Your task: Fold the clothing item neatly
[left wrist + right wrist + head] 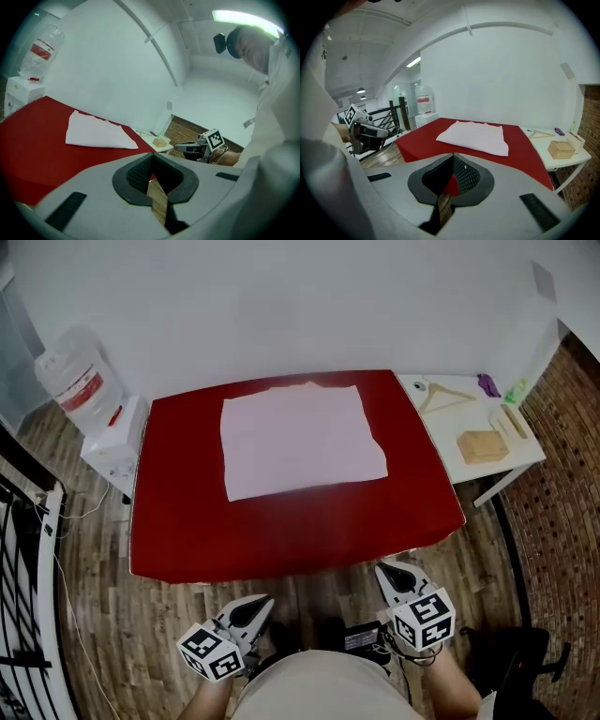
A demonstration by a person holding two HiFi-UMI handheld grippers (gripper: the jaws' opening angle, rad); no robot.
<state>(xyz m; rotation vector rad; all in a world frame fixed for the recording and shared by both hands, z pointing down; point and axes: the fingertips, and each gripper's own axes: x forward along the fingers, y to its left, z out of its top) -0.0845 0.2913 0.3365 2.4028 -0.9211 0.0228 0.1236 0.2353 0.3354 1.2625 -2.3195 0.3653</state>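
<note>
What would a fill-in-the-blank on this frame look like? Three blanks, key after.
The pale pink garment lies on a table whose top is ____.
The left gripper and the right gripper are both short of the table, jaws ____ and empty.
In the head view the wooden hanger lies on the white side table to the garment's ____.
Missing words: red; shut; right.

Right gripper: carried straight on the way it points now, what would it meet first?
Probably the near edge of the red-covered table, short of the pale pink garment. The right gripper, tongs shut and empty, aims there, though depth is hard to judge.
</note>
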